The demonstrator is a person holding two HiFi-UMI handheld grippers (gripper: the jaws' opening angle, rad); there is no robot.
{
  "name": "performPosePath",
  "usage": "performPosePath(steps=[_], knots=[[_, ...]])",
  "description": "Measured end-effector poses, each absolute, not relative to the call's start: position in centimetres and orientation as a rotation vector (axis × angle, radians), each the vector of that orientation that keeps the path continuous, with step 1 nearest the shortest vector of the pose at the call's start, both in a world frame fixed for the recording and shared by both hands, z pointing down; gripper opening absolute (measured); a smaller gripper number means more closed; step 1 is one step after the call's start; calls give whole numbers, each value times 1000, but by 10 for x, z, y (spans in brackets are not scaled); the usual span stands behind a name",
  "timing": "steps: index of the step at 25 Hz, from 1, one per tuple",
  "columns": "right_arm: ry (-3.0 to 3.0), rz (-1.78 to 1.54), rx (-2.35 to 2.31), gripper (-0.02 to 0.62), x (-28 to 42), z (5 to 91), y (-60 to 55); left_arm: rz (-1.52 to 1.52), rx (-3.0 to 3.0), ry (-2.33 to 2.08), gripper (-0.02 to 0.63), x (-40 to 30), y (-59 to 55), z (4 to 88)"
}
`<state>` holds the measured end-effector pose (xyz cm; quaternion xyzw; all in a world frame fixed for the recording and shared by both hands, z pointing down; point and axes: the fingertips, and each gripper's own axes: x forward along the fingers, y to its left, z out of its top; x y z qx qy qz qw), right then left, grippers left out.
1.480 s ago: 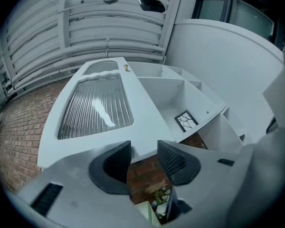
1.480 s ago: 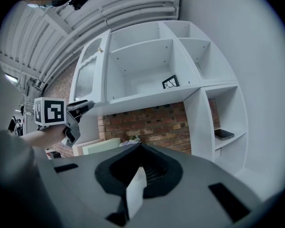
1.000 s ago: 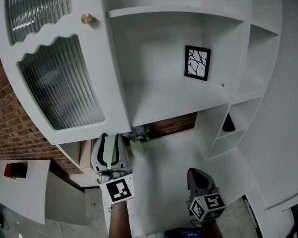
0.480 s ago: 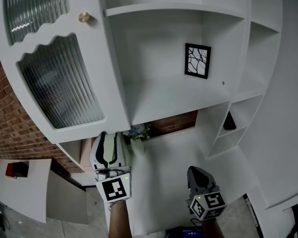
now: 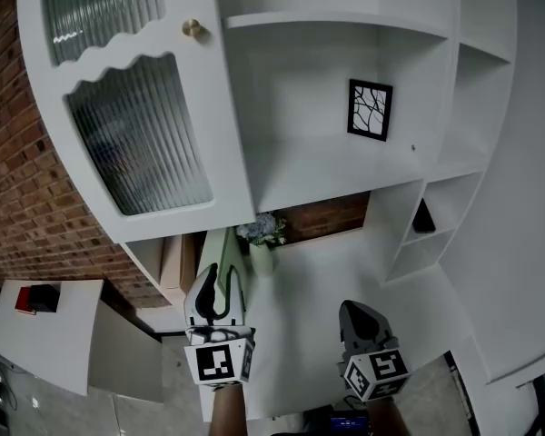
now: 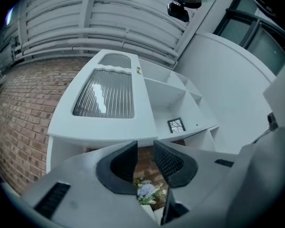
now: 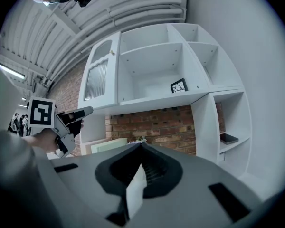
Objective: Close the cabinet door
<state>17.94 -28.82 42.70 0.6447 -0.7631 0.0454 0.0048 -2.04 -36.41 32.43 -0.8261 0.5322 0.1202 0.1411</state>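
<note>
The white cabinet door [image 5: 141,130] with ribbed glass and a brass knob [image 5: 193,27] stands swung open at the left of the open cabinet [image 5: 327,171]. It also shows in the left gripper view [image 6: 107,99] and the right gripper view [image 7: 99,80]. My left gripper [image 5: 220,275] hangs below the door's bottom edge, apart from it. Its jaws [image 6: 145,148] are open by a narrow gap with nothing between them. My right gripper [image 5: 356,312] sits lower right, jaws shut and empty [image 7: 141,145].
A black-framed picture [image 5: 370,109] leans at the back of the cabinet shelf. A small vase of flowers [image 5: 262,234] stands on the counter under the cabinet. A dark phone [image 5: 421,218] lies in a side shelf. Brick wall [image 5: 27,198] lies to the left.
My left gripper has dropped lower, away from the door's bottom edge, and turned; its jaws look narrower. The head view has shifted so the door sits further right. The right gripper has barely moved.
</note>
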Motion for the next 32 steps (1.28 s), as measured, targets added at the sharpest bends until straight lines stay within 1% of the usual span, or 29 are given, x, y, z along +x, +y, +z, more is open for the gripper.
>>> performPosePath(steps=[4,7,17,26,32], knots=[[-2387,135,2012,0,165,423,-274,331,-2476,1517,64,-26,-342,336],[-2399,115,2001,0,154,420,-262,322,-2561,1497,47,-31,-326,346],[-2438,51,1966,0,115,416,-236,302,-2702,1505,29,-60,-287,390],[-2449,1,1955,0,101,410,-228,266,-2692,1562,17,-78,-279,395],[-2451,0,1957,0,103,408,-228,277,-2703,1543,17,-76,-278,395]])
